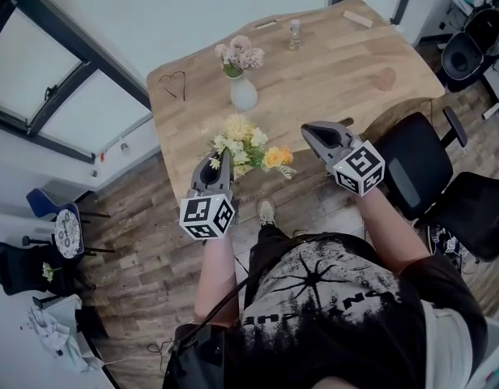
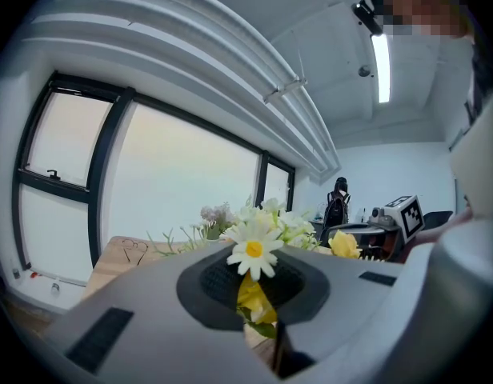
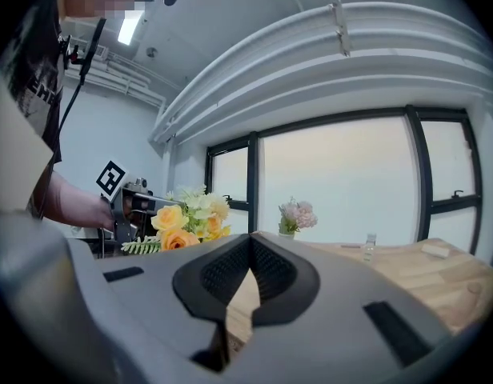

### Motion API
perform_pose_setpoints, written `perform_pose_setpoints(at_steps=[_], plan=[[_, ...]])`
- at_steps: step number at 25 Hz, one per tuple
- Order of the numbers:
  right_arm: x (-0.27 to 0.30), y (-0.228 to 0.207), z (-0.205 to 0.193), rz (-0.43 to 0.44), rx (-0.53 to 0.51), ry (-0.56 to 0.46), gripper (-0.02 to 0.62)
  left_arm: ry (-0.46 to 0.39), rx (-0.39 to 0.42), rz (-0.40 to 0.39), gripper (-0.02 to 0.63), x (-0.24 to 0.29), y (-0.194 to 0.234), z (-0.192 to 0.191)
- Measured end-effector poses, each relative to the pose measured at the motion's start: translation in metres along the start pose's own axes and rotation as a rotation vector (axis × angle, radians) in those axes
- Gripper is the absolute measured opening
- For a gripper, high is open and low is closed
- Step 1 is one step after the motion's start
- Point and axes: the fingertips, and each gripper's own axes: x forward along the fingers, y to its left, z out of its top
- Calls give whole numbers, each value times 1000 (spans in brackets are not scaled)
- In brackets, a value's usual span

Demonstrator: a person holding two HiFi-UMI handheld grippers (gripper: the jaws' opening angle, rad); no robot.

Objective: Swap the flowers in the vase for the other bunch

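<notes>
Left gripper view only: stems of yellow bunch (image 2: 254, 250) pinched in left tool (image 2: 254, 294). Right gripper view: right tool (image 3: 246, 282) closed, nothing between. Head view: bunch at surface (image 1: 339, 63) edge, 6 o'clock of vase (image 1: 243, 94) holding pink flowers (image 1: 240, 53).

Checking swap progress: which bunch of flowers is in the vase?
The pink bunch stands in the white vase; the yellow-and-white bunch is in the left gripper.

Wooden table (image 1: 347, 63); plank floor (image 1: 144, 241); black chairs (image 1: 413, 173)
</notes>
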Motion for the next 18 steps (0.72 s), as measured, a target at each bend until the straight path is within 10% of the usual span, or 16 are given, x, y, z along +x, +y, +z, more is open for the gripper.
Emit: perform_pose_setpoints(at_steps=[18], plan=[[-14, -14, 9, -18, -29, -21, 17, -6, 40, 27, 41, 1, -20, 3]])
